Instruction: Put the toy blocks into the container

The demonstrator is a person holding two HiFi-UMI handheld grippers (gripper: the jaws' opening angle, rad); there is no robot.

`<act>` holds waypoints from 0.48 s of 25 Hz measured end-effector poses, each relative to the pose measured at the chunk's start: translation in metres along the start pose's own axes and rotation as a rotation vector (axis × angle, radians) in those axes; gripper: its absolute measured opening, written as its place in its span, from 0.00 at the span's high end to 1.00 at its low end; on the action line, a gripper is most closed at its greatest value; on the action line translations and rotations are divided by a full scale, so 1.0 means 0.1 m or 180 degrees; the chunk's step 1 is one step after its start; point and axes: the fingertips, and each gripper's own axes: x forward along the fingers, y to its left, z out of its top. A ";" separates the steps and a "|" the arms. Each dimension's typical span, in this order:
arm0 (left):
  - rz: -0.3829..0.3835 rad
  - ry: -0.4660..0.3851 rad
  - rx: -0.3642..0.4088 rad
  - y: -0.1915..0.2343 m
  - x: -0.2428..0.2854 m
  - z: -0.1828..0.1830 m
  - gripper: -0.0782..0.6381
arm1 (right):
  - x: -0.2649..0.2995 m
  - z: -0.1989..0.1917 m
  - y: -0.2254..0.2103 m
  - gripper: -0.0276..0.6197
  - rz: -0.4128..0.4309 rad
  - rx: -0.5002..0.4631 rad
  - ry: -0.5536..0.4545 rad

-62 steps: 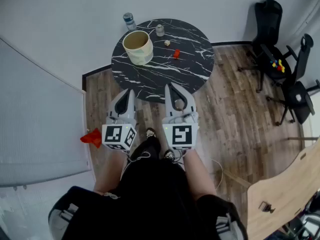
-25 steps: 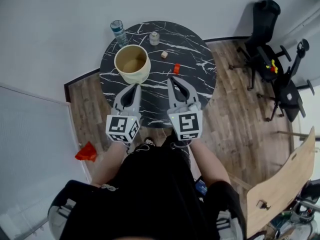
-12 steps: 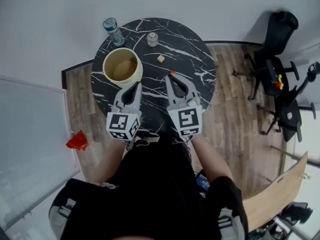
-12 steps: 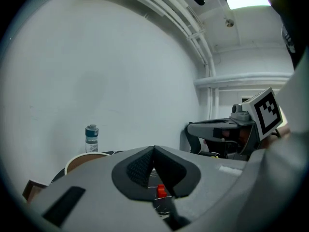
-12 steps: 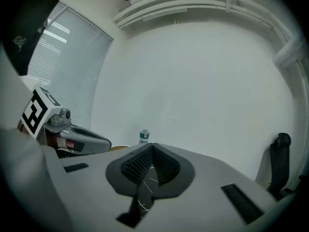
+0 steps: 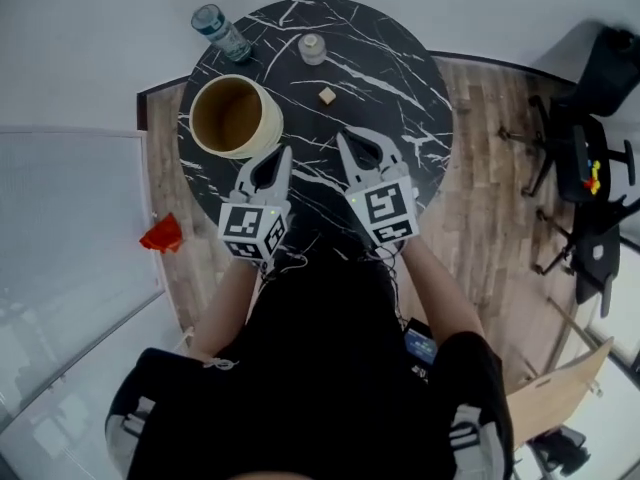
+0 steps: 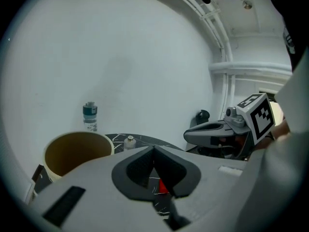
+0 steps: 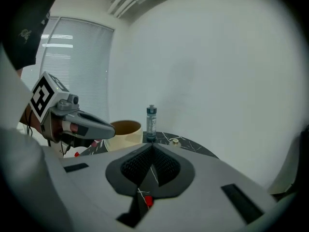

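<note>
The round black marble worktop (image 6: 400,88) carries a cream container (image 6: 270,133) on its far left, standing upright and open. Both grippers hang over the near half of the worktop. The left gripper (image 6: 282,156) is clenched on nothing, just near of the container. The right gripper (image 6: 347,140) is likewise clenched and empty. A water bottle (image 6: 219,32) stands at the far left edge, with a small jar (image 6: 312,48) to its right. The wooden block (image 6: 326,95) lies mid-worktop, right of the container. The red block (image 8: 148,200) lies on the worktop under the right gripper's tips.
</note>
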 end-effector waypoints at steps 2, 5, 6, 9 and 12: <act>0.0071 0.0093 -0.0039 0.00 0.13 -0.10 0.89 | 0.09 -0.17 -0.06 0.96 0.0117 0.0002 0.0110; 0.0148 0.0238 -0.0099 -0.01 0.27 -0.26 0.89 | 0.20 -0.41 -0.09 0.96 0.0290 0.0038 0.0253; 0.0160 0.0287 -0.0124 -0.01 0.32 -0.32 0.89 | 0.24 -0.49 -0.10 0.96 0.0339 0.0038 0.0300; 0.0195 0.0431 -0.0170 -0.02 0.45 -0.50 0.89 | 0.35 -0.72 -0.14 0.96 0.0467 0.0022 0.0445; 0.0266 0.0579 -0.0221 -0.01 0.53 -0.70 0.89 | 0.44 -0.96 -0.16 0.96 0.0576 0.0011 0.0598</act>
